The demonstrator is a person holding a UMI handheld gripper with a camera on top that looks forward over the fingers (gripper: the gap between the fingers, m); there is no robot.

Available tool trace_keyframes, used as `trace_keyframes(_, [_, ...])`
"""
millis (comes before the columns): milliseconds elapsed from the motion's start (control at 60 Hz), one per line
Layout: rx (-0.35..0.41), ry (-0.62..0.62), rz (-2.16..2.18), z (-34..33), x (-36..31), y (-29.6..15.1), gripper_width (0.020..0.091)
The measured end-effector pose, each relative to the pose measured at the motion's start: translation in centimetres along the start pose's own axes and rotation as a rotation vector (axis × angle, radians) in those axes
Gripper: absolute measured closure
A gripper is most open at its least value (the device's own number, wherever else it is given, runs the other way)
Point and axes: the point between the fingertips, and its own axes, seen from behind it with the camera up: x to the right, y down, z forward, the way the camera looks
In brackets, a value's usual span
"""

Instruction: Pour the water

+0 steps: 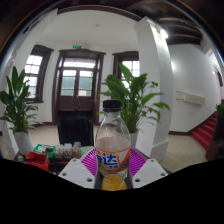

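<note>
**Bottle sitting right in the gripper's grip**

So the gripper [113, 166] is up off the ground with a clear plastic bottle [112, 145] standing upright between its two fingers. The pink pads [90, 159] press in on the lower part of the bottle from both sides, no gap that I can make out, so the jaws are closed down to about the bottle's width and holding it. The bottle has a white cap [112, 104] on top, screwed on, and a blue and white label [111, 157] wrapped around the middle. Below the label the liquid looks orange-ish; above the label the bottle looks see-through and I can't tell how full it is.

Behind it is a big room with white walls. There's a dark double door [77, 80] straight back with a green sign [76, 46] over it, and windows on either side. A tall leafy plant [17, 105] stands off to the left, and another plant [138, 100] rises just behind the bottle to the right, next to a white pillar [155, 80]. Down low on the left, beyond the fingers, there's a small clutter of red and green stuff [40, 155] that I can't identify. Red stairs [207, 130] show way off on the right.
</note>
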Motion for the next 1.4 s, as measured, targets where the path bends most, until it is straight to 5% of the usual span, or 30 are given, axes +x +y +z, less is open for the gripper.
trace_keyframes(300, [-0.082, 0.045, 0.004, 4.3, 3.4, 9.2, 0.0712])
trace_keyframes(450, [-0.041, 0.057, 0.063, 4.0, 3.9, 9.1, 0.0720])
trace_keyframes(667, [-0.040, 0.046, 0.070, 4.2, 4.0, 8.9, 0.0590])
trace_keyframes(800, [-0.083, 0.014, 0.083, 3.6, 3.6, 9.8, 0.0393])
trace_keyframes(933, [-0.077, -0.013, 0.063, 0.5, 3.3, 10.1, 0.0392])
trace_keyframes(1183, [-0.189, -0.057, 0.060, -10.1, 2.6, 14.5, 0.0388])
trace_keyframes(1400, [-0.179, -0.178, 0.118, -19.3, -0.5, 11.7, 0.0392])
